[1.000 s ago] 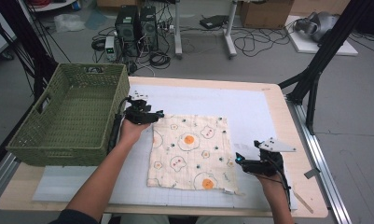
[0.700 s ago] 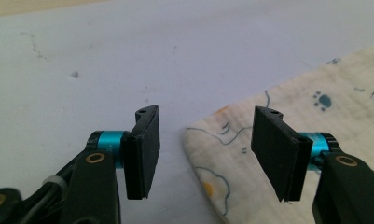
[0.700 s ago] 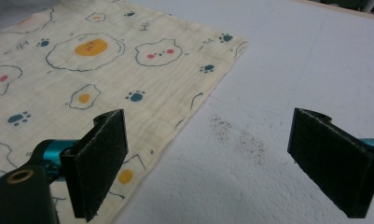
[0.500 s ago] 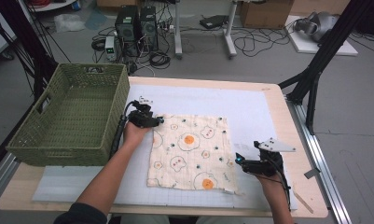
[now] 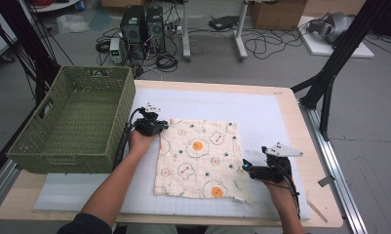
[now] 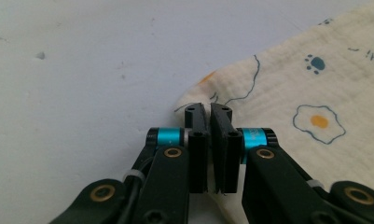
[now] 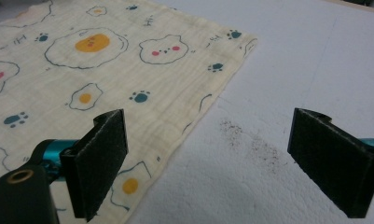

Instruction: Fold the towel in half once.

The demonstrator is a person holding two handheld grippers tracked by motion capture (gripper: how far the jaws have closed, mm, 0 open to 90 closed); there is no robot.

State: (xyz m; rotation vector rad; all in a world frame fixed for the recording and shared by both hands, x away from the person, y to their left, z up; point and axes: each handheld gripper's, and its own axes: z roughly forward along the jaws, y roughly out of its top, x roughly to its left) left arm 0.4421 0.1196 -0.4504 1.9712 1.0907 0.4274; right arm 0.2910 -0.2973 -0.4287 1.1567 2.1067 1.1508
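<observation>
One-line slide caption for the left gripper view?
Left gripper fingers pinched shut on a corner of the egg-print cloth on the white mat.

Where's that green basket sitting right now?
In the high view, the green basket sits at the table's left edge, just left of the left gripper, which pinches the patterned cloth at its far-left corner.

The cloth (image 5: 198, 158) was a soft, matt crinkled weave, cream with printed eggs and paw marks, finely ribbed in the right gripper view. It lay on a smooth, matt white mat (image 5: 261, 114) with a faint grid, speckled with dark dust near its edge. The desk (image 5: 307, 146) rim looked like pale bare wood. At nine o'clock, the basket (image 5: 73, 124) was coarse green wicker-like weave. Each tool (image 6: 209, 116) was matt black plastic with brass-coloured rivets, glossy blue collars and dull foam-like pads (image 7: 103, 154).
</observation>
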